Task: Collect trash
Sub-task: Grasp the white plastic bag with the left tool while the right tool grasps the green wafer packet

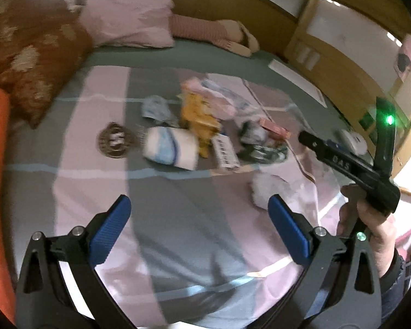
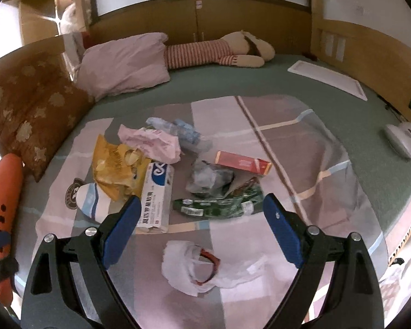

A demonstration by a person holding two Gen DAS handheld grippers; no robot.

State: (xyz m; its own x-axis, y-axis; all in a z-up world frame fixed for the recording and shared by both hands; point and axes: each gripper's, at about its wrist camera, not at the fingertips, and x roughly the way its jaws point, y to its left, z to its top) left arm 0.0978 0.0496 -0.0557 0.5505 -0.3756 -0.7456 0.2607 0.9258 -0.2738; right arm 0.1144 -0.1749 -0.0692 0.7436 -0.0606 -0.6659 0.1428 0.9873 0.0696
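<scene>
right tool [image 2: 200, 227] spread, empty; white bag [image 2: 194, 271] just below (trash pile [image 2: 178, 170] beyond).

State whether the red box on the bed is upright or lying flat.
Lying flat: the red box rests on a long side on the bedspread.

right gripper [image 2: 201, 230] jaws wide, nothing between pads. crumpled white plastic bag with red rim [image 2: 190, 270] lies just below, bare patchwork bedspread [image 2: 260, 246] around it. ahead, dense litter cluster: white tissue pack [image 2: 156, 194], yellow crinkled snack bag [image 2: 115, 164], green wrapper [image 2: 219, 205], grey crumpled bag [image 2: 208, 181], red flat box [image 2: 242, 163]; pieces touch or overlap. right half of spread clear up to white handheld device [image 2: 402, 135]. left side blocked by brown floral cushion [image 2: 27, 109]. left gripper [image 1: 198, 234] jaws wide over bare spread.
</scene>
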